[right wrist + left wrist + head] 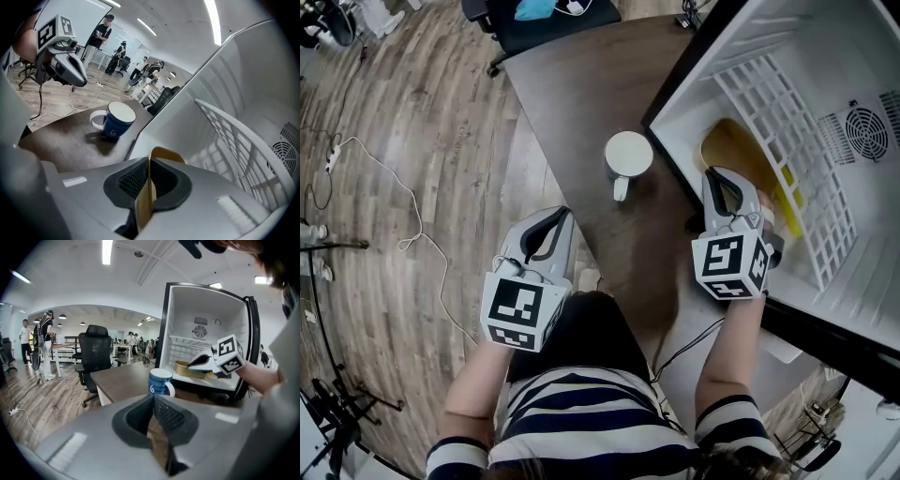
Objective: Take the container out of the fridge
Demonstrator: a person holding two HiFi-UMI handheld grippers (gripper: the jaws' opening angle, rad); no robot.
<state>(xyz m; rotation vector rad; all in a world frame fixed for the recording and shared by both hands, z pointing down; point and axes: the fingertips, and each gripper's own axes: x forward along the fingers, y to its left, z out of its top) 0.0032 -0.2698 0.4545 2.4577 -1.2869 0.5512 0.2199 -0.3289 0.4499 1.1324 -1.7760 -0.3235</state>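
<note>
We hold the container [731, 148] by its rim in our clamped right gripper [724, 180] — it sits inside the fridge [825, 66], so drawing it out remains — our left gripper [556, 221] closed on nothing.
</note>
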